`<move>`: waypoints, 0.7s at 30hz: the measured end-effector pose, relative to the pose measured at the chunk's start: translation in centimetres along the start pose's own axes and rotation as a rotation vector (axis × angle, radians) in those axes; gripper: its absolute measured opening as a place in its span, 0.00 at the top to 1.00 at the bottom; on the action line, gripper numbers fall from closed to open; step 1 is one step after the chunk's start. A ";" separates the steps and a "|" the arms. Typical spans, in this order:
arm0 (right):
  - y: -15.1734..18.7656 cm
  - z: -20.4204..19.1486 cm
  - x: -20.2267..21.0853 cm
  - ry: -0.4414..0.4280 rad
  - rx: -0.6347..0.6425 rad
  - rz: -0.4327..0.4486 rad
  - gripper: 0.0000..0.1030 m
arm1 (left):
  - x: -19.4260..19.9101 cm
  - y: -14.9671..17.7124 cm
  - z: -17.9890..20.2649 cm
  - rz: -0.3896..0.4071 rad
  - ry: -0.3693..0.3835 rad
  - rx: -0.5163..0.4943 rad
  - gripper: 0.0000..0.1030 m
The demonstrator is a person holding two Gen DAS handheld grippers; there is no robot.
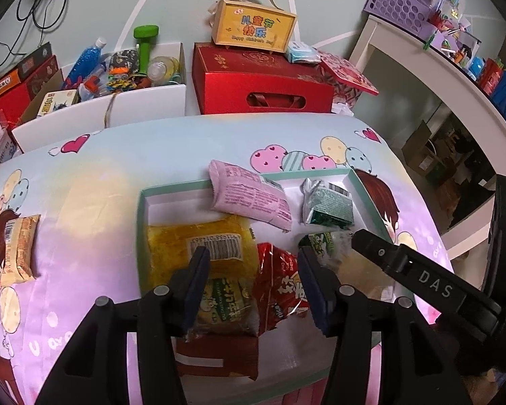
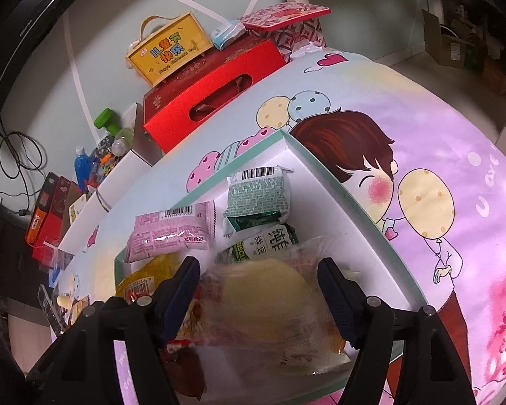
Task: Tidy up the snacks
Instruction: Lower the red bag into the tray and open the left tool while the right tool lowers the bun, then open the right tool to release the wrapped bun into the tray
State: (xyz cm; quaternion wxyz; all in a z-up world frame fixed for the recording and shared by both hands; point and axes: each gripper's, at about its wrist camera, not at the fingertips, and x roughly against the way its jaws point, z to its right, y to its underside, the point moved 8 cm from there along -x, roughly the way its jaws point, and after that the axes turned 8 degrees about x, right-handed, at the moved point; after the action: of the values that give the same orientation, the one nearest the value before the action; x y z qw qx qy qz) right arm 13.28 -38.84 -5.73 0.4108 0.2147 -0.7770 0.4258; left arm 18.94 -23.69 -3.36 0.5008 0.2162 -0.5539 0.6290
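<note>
Left gripper (image 1: 253, 283): lowest in the left wrist view, jaws apart over the near end of the tray; its pads stand clear of the packets below, nothing clamped.
Right gripper (image 2: 258, 298): foot of the right wrist view, jaws set wide; a clear-wrapped pale yellow packet (image 2: 270, 307) lies blurred between them — whether the pads press on it, cannot tell.
Brown packet (image 1: 219, 357): bottom centre of the left view, at the tray's near edge, partly under the left gripper.
Green-and-yellow packet (image 1: 226, 303): just above it, clear wrap, printed label, between the left jaws in the picture.
Red packet (image 1: 280, 290): crinkled foil with white lettering, touching the green-and-yellow one on its right side.
Yellow packet (image 1: 199, 243): centre-left of the tray, translucent, barcode label facing up.
Green biscuit packet (image 2: 270, 241): centre of the right view, white label with large characters, just above the clear-wrapped packet.
Pink packet (image 1: 249, 199): long, matte, fine print on its back; its upper end overhangs the tray's far rim.
Silver-green packet (image 1: 327, 202): foil, creased, far right corner of the tray.
Tray (image 1: 143, 209): shallow white box with mint-green rim, centre of both views, on the cartoon-print cloth (image 1: 101, 182).
Orange packet (image 1: 20, 249): left edge of the left view, alone on the cloth — well apart from the tray.
Red gift box (image 1: 259, 84): upper centre, beyond the cloth.
Yellow handled box (image 1: 253, 28): stacked on the red one.
</note>
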 end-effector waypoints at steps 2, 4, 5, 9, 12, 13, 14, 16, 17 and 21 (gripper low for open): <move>0.0 0.0 0.0 0.001 0.003 0.004 0.19 | 0.0 -0.1 -0.4 0.002 -0.008 0.009 0.46; -0.1 -0.1 -0.1 -0.002 0.004 0.003 0.17 | 0.0 -0.2 -0.9 0.002 -0.016 0.020 0.46; -0.1 -0.2 -0.1 -0.002 0.007 0.003 0.17 | 0.0 -0.2 -1.1 0.003 -0.020 0.024 0.46; -0.1 -0.4 -0.1 -0.009 0.012 0.008 0.07 | -0.1 -0.2 -1.9 0.006 -0.036 0.038 0.40; -0.2 -0.4 0.0 -0.009 0.014 0.017 0.01 | -0.3 -0.1 -2.3 0.005 -0.054 0.043 0.33; -0.2 -0.4 0.0 -0.009 0.015 0.020 0.00 | -0.3 -0.1 -2.4 0.006 -0.058 0.040 0.32; -0.3 -0.4 0.0 -0.009 0.015 0.024 0.00 | -0.4 -0.1 -2.5 0.010 -0.065 0.037 0.31; -0.3 -0.4 0.0 -0.008 0.017 0.031 0.00 | -0.5 0.0 -2.7 0.012 -0.085 0.030 0.30; -0.3 -0.5 0.0 -0.012 0.020 0.033 0.00 | -0.6 0.0 -2.8 0.012 -0.091 0.027 0.30; -0.5 -0.7 0.3 -0.011 0.030 0.046 0.00 | -0.5 -0.1 -3.4 0.041 -0.130 0.018 0.07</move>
State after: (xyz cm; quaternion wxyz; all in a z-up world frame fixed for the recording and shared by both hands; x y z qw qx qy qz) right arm 13.75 -38.56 -5.08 0.3934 0.2052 -0.7775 0.4456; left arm 20.19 -20.77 -4.69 0.4488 0.2498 -0.5840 0.6286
